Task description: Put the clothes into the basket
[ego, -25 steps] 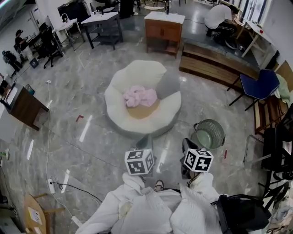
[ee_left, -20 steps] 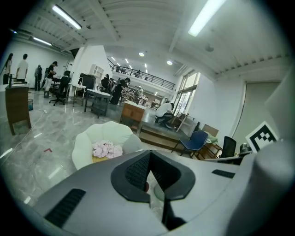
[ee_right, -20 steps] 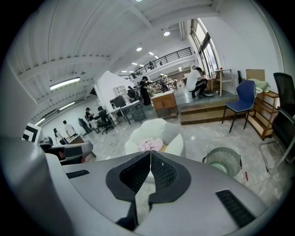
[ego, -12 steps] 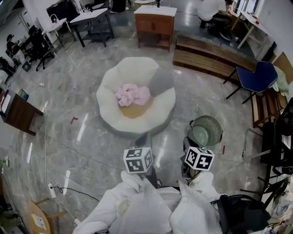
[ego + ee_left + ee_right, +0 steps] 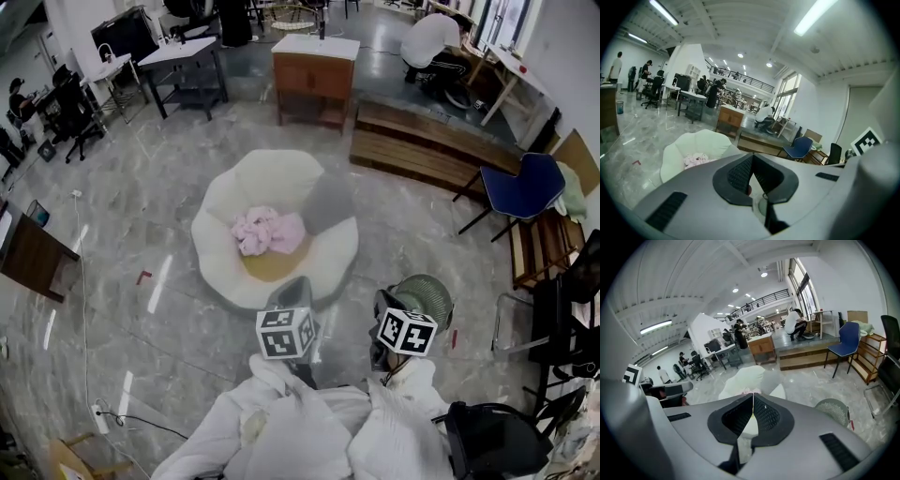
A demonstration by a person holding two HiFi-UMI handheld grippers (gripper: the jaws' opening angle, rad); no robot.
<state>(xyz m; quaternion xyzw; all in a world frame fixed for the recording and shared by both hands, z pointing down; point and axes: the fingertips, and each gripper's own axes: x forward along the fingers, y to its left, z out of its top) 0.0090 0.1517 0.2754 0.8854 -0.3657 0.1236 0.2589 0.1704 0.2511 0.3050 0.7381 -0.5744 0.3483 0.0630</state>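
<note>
While both tongs are clenched on nothing, no clothing is in hand yet.

Head view: left gripper (image 5: pixel 294 292) and right gripper (image 5: pixel 382 309) sit low and near, side by side. One heap of pink clothes (image 5: pixel 267 231) lies in the hollow of one white beanbag seat (image 5: pixel 217 225), beyond the grippers. One grey cushion (image 5: pixel 326 202) sits just right of the heap. One green basket (image 5: pixel 427 291) stands on the floor at near right, beside the right gripper. It looks empty. Risk, as I judge it: I can't tell how many garments are in the heap. A single pinch may lift part and leave the rest, or trail fabric on the floor on the way to the basket.

Left gripper view: jaw tips meet, nothing between. Pink clothes (image 5: pixel 696 160) are ahead left in the white beanbag seat (image 5: pixel 679 150). Closed tongs would only shove the fabric, so they must open first.

Right gripper view: jaws pressed together, empty. Pink clothes (image 5: pixel 749 391) show as a sliver above the tips, with the green basket (image 5: pixel 833 410) at near right. A light basket could tip if knocked in passing.
</note>
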